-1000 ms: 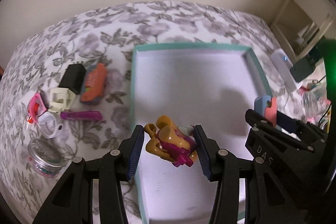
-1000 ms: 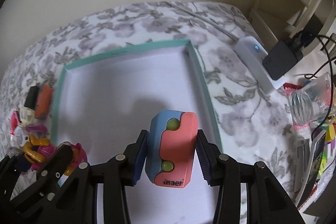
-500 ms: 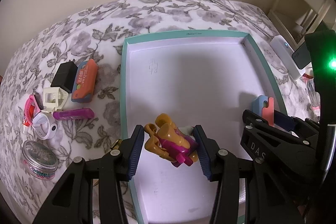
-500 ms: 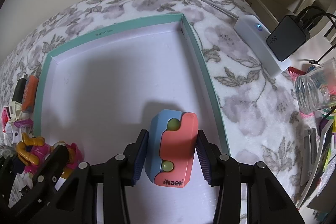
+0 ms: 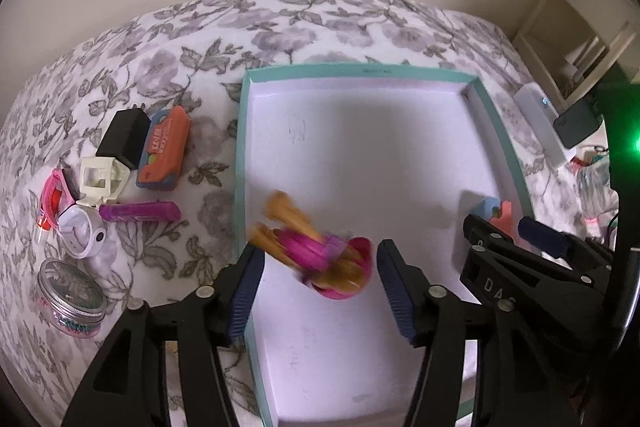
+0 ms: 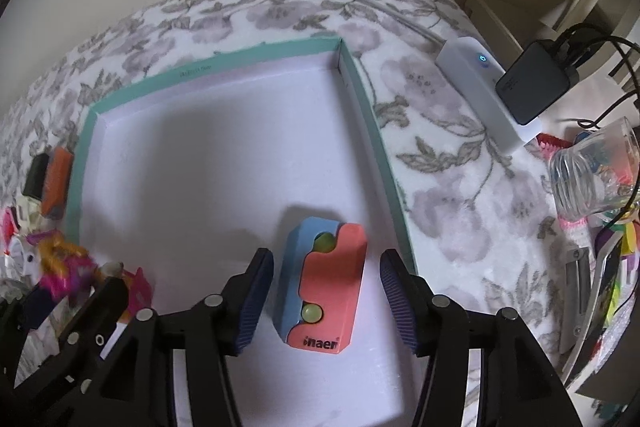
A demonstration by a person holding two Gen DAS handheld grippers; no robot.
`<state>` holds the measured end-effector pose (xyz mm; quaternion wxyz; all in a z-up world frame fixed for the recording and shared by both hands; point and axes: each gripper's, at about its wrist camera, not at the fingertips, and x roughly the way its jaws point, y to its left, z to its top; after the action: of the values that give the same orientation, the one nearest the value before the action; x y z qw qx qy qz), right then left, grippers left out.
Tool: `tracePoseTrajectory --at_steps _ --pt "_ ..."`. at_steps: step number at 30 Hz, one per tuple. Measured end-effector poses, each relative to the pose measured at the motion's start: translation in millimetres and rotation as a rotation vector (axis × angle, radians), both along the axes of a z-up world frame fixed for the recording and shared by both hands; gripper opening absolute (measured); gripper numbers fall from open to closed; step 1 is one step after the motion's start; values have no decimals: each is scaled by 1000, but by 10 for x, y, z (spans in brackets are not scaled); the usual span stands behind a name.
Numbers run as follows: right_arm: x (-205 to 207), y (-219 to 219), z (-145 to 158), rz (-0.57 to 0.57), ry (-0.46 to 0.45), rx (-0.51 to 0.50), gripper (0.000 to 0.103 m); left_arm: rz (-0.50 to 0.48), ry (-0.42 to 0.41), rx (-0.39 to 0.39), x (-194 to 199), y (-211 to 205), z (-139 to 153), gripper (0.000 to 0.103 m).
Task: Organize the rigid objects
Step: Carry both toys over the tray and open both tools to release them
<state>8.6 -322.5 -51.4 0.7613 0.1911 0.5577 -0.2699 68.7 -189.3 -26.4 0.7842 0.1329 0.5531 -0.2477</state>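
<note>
A teal-rimmed tray (image 5: 352,73) with a white floor lies on a floral cover. My left gripper (image 5: 318,267) hangs over its near left corner, jaws opening. Between them a yellow and pink toy figure (image 5: 308,247) shows blurred, low over the tray floor, and neither pad touches it. My right gripper (image 6: 326,275) is over the tray's (image 6: 208,71) right side, jaws opening as well. A pink and blue block (image 6: 324,283) with two green dots rests on the floor between them, with a gap on each side. The left wrist view shows that block (image 5: 496,211) near the right wall.
Left of the tray lie an orange case (image 5: 164,149), a black box (image 5: 124,137), a cream square piece (image 5: 100,181), a purple bar (image 5: 138,211), a white round device (image 5: 82,235) and a lidded tin (image 5: 70,291). On the right are a power strip (image 6: 488,95), a charger (image 6: 534,83) and a clear jar (image 6: 592,171).
Both pairs of jaws have spread apart. The toy figure has slipped free of the left pads and tipped down toward the tray floor. The block now stands free of the right pads.
</note>
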Motion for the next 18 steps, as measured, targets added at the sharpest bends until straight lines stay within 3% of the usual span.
tracePoseTrajectory --at_steps 6,9,11,12,18 --pt "-53 -42 189 -11 -52 3 61 16 4 -53 56 40 178 67" --pt "-55 -1 284 -4 -66 -30 72 32 -10 -66 93 75 257 71" --pt "-46 11 317 -1 -79 -34 74 53 -24 -72 137 120 305 86" --pt "-47 3 324 2 -88 -29 78 72 -31 -86 171 162 342 88" --pt "44 90 297 47 -107 -21 96 146 -50 -102 321 341 425 88"
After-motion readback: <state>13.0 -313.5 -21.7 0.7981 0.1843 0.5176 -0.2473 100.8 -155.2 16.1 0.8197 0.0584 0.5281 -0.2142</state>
